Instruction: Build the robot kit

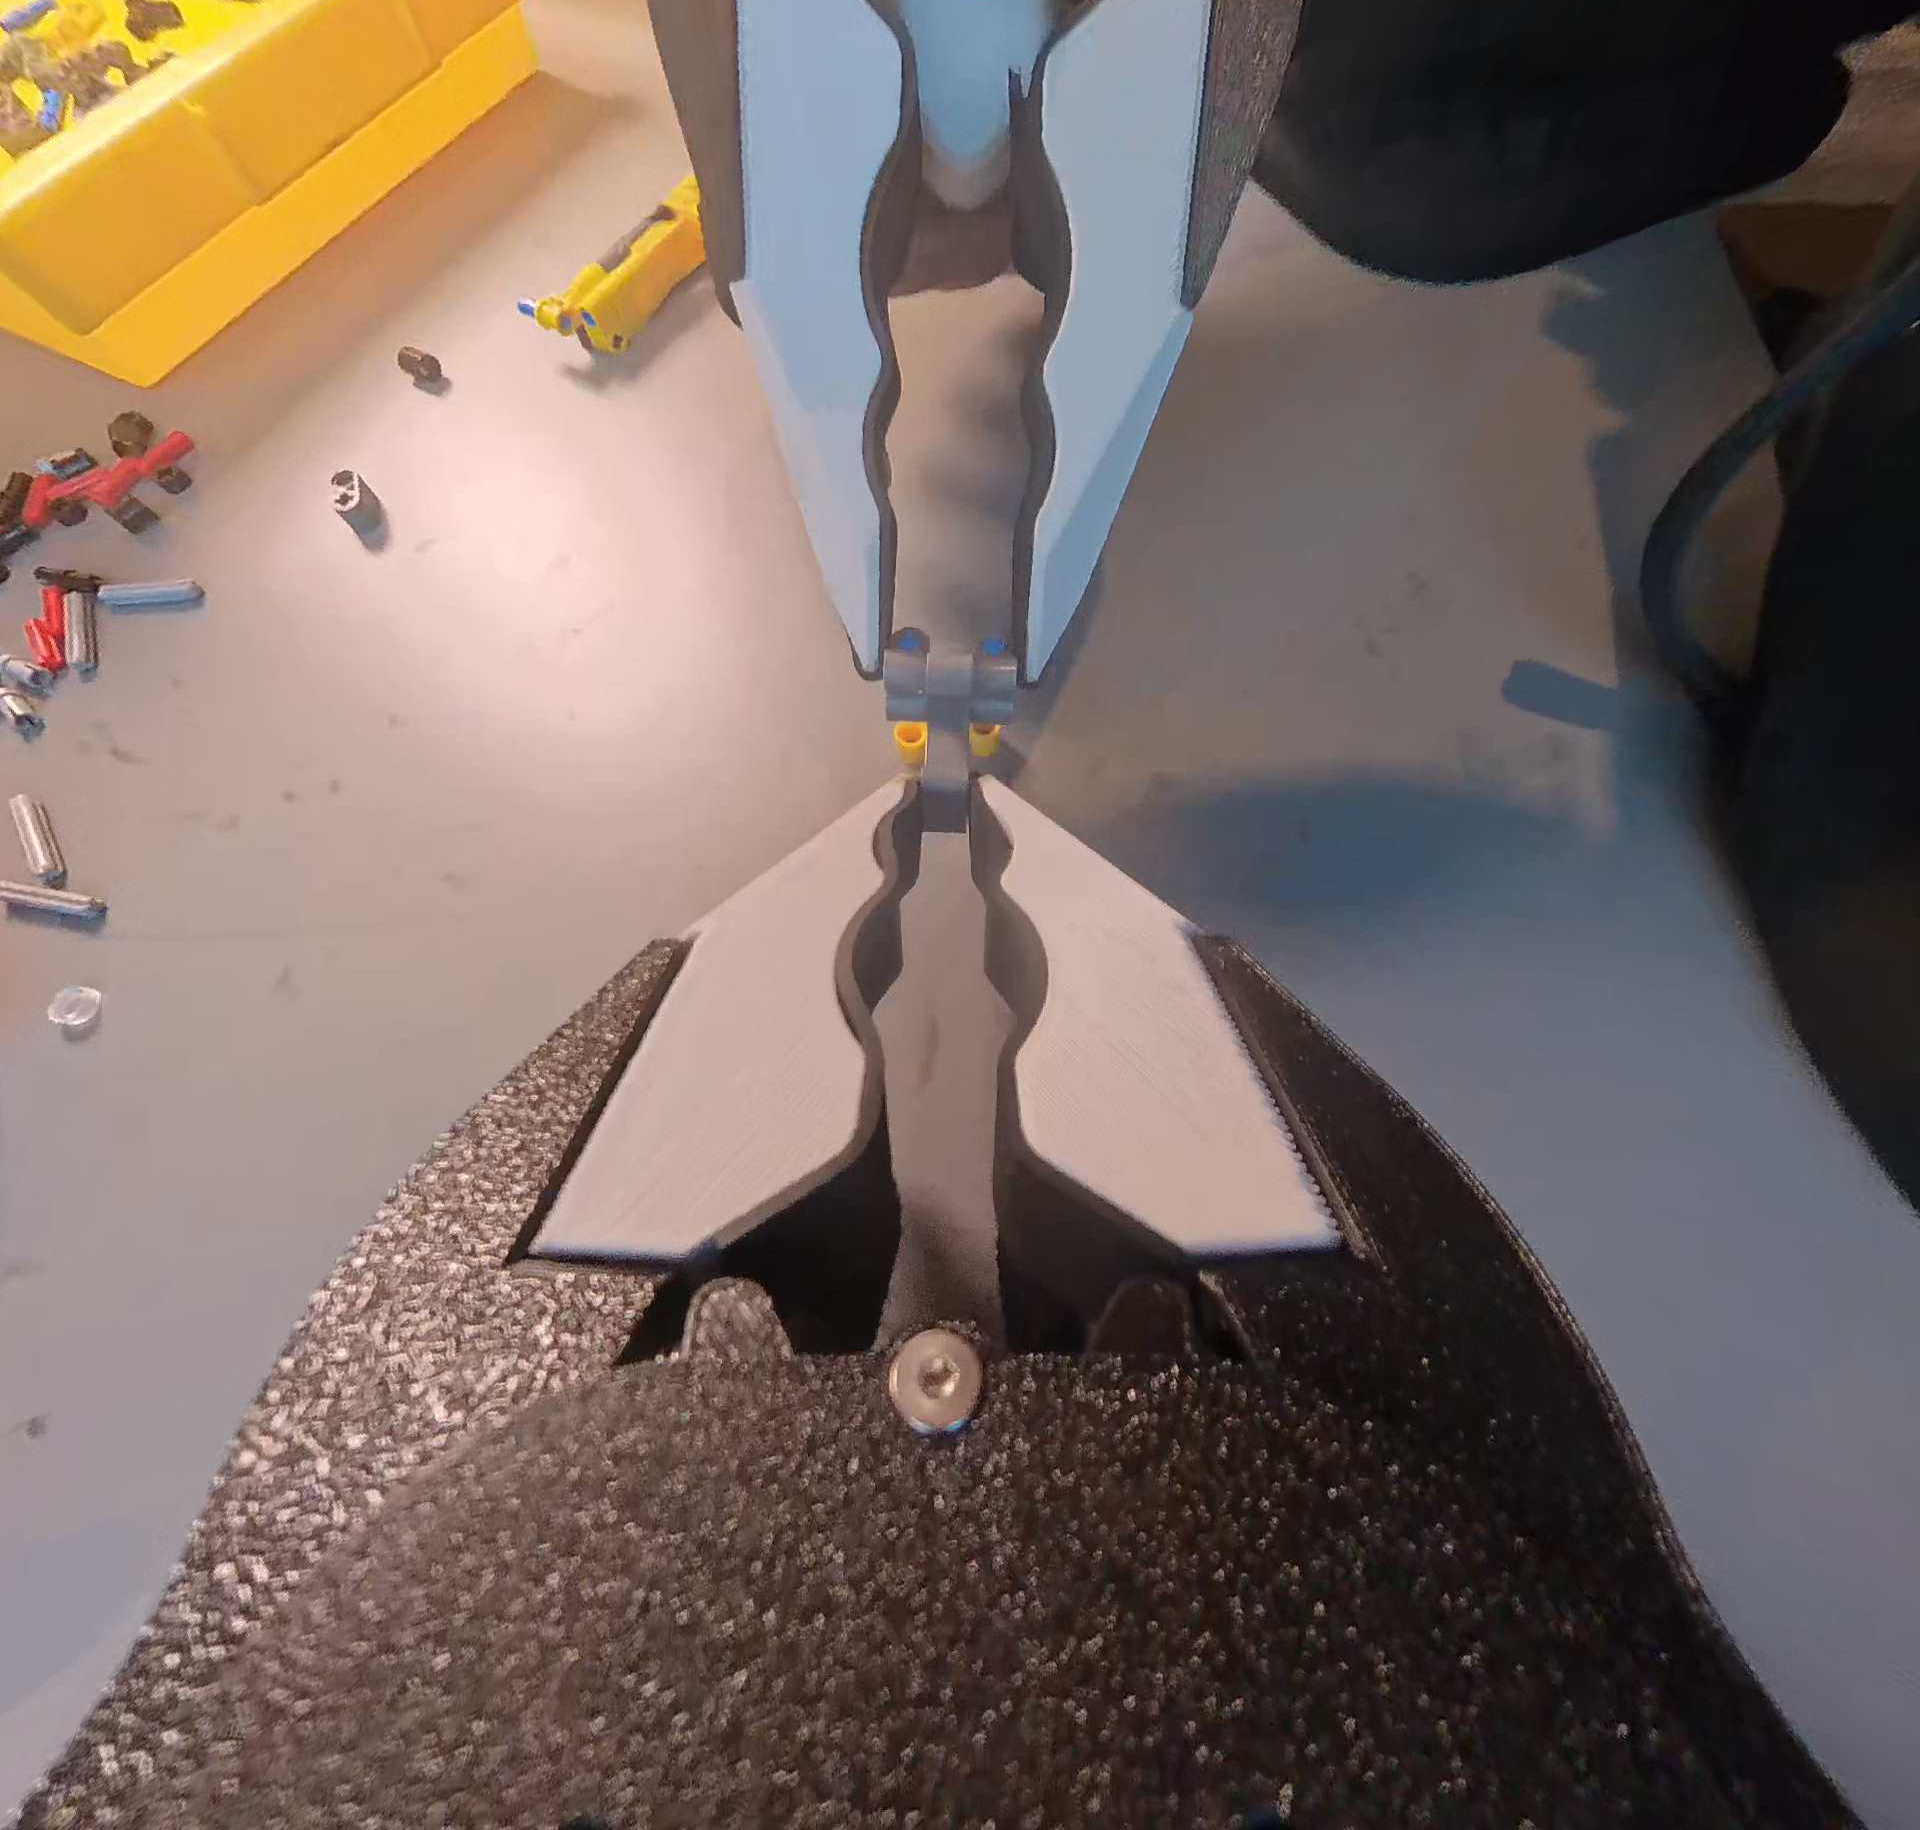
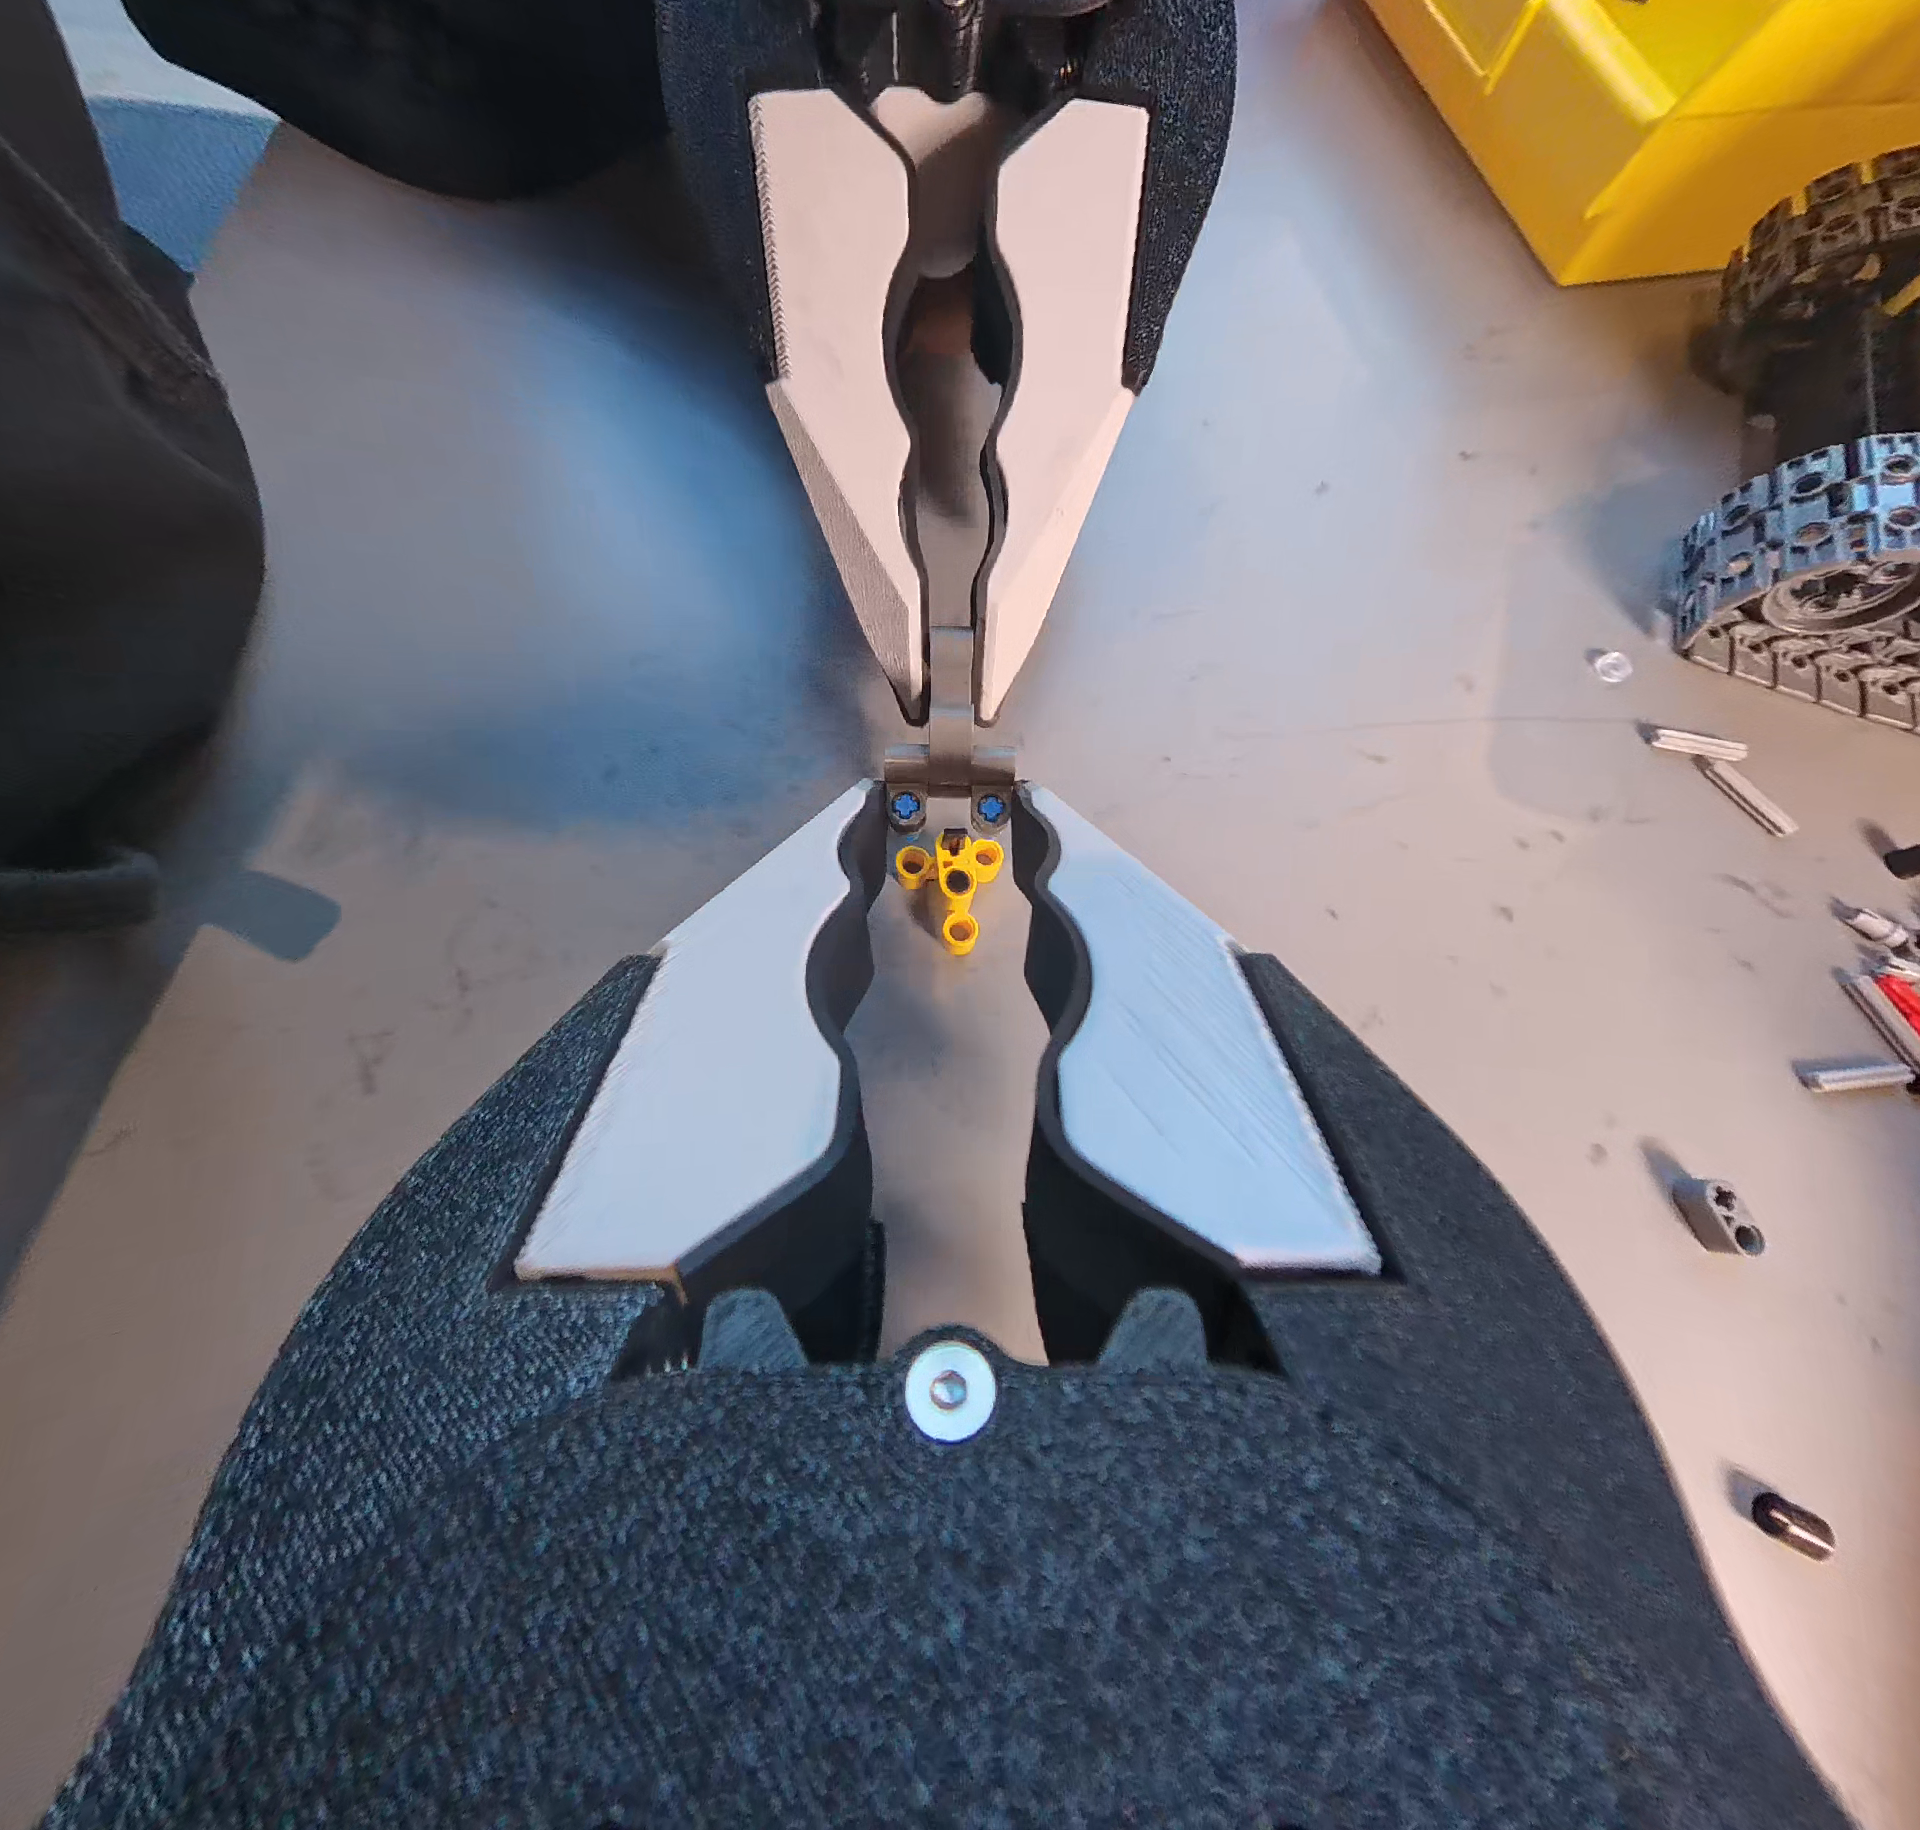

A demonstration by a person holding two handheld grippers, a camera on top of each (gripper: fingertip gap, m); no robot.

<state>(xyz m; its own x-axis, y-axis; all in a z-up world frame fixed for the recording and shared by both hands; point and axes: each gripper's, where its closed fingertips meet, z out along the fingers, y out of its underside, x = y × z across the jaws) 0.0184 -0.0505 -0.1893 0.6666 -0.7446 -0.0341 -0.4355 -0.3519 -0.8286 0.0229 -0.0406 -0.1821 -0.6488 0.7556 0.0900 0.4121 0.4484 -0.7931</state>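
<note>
Grey connector piece (image 1: 948, 691), blue pins (image 2: 907, 805); yellow T-piece (image 2: 954, 878); yellow bin (image 1: 260, 107); grey table (image 1: 416, 845).

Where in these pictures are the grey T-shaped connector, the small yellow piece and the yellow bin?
grey T-shaped connector (image 1: 948, 691): left wrist view, on its crossbar.
small yellow piece (image 2: 956, 878): right wrist view, on its centre hole.
yellow bin (image 1: 249, 133): left wrist view, on its outer wall.

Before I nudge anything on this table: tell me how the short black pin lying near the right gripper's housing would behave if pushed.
The black pin looks cylindrical and lies on its side on the smooth grey table, so it would probably roll rather than slide. It looks small and plastic, likely very light and easily flicked away. It seems rigid, unlikely to bend.
</note>
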